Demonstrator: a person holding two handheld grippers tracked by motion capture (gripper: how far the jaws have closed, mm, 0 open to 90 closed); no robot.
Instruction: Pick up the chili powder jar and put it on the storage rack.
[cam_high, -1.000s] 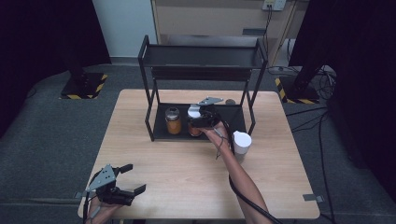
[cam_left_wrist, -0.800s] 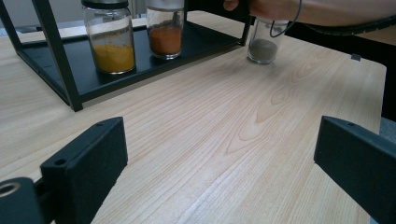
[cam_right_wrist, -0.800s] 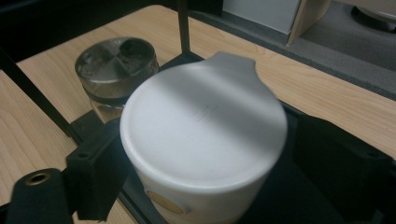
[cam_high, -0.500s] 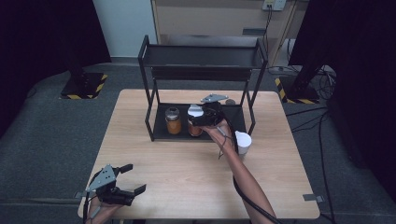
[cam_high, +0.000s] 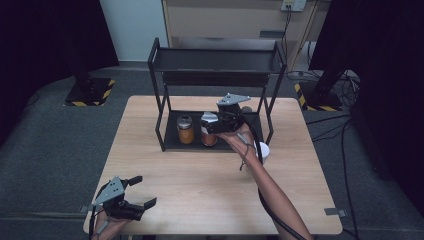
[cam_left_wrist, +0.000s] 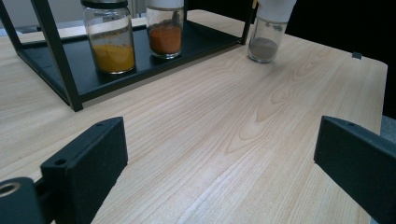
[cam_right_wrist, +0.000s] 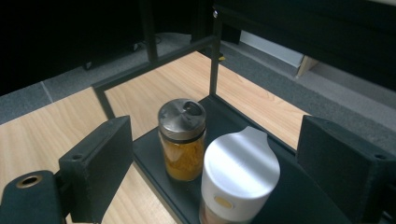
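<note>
Right gripper (cam_high: 210, 121) above white-capped jar (cam_right_wrist: 237, 175) on rack (cam_high: 172, 145), jaws just opened wide, holding nothing, yellow jar (cam_right_wrist: 182, 140) beside, left gripper (cam_high: 141, 192) open, empty.

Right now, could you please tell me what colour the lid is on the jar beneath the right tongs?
White lid; the right gripper view shows it best.

two jars (cam_high: 196, 129) crowd the rack's (cam_high: 159, 90) lower shelf under its low top; front tabletop (cam_high: 200, 185) lies free.
</note>
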